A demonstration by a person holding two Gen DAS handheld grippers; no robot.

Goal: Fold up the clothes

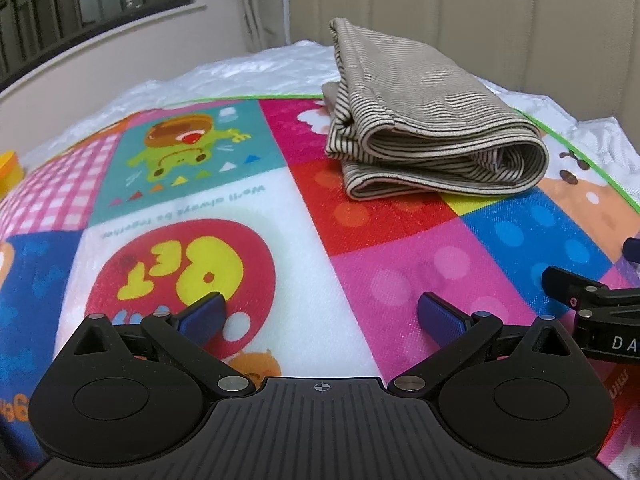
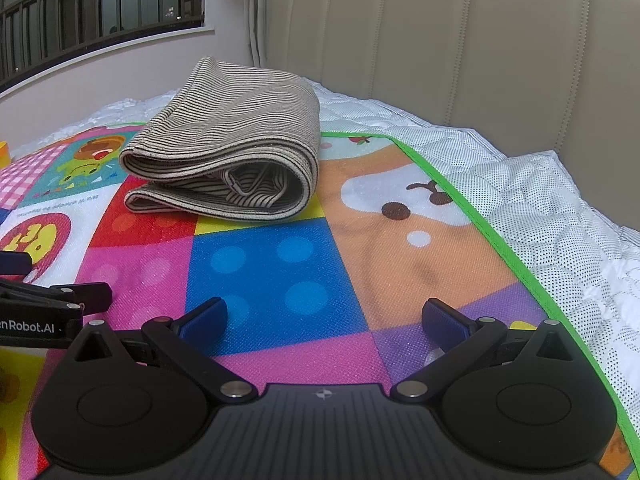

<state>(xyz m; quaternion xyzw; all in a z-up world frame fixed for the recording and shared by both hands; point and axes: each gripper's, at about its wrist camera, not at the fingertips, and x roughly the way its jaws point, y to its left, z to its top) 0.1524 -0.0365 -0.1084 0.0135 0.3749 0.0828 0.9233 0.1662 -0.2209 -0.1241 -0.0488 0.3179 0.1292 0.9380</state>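
Observation:
A beige and dark striped garment [image 1: 424, 120] lies folded into a thick bundle on the colourful play mat [image 1: 312, 224], its rolled open end facing me. It also shows in the right wrist view [image 2: 228, 148]. My left gripper [image 1: 322, 314] is open and empty, low over the mat, well short of the garment. My right gripper [image 2: 324, 318] is open and empty too, over the blue and orange squares, short of the garment. Each gripper's side shows at the edge of the other's view.
The mat [image 2: 280, 264] lies on a white quilted bed cover [image 2: 540, 208]. A beige padded headboard [image 2: 460, 48] stands behind. A window with railings [image 2: 100, 4] is at the back left. A yellow object [image 1: 10, 172] sits at the far left.

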